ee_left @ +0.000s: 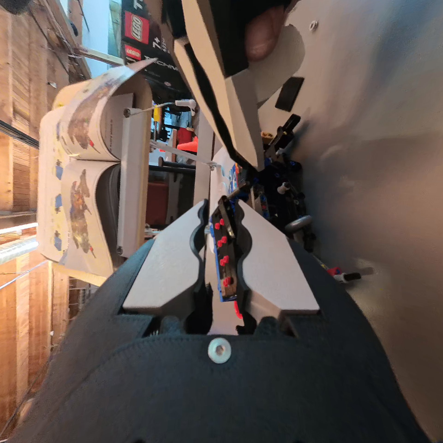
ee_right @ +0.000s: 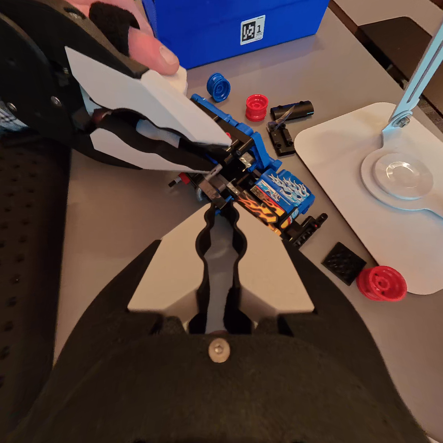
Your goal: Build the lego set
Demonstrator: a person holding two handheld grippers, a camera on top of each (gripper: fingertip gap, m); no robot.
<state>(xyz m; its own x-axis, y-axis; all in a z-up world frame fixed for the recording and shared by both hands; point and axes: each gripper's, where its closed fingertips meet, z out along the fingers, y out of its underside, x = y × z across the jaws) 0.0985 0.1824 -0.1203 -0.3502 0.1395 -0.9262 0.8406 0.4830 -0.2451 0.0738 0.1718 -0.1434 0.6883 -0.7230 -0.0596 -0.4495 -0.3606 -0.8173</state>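
Nearest me, the left gripper (ee_left: 222,202) had its jaws drawn in to a narrow gap and clamped on a blue and black panel (ee_left: 225,251) studded with red pins. The panel sat skewed between the pads, and that was my first worry: a crooked push could make it pivot or pop out. Whether it was already seated on the truck model (ee_right: 282,191), I could not tell.

The right gripper (ee_right: 221,211) was also almost closed. Its tips appeared to pinch the model's lower black edge, a thin purchase on only a small part. The model sat tilted at the middle of the grey table (ee_right: 119,215), one end low and the rest carried between the two tools. If either one squeezed or twisted against the other, I judged a beam could unclip or the whole build could swing and drop.

Just beyond lay loose parts: a black grille tile (ee_right: 344,262) and a red wheel hub (ee_right: 381,282) by the white stand base (ee_right: 335,167), then another red hub (ee_right: 256,107) and a blue hub (ee_right: 218,86). A falling model could knock the round ones rolling.

Farther off were the blue bin (ee_right: 215,28) and the open instruction booklet (ee_left: 81,182).
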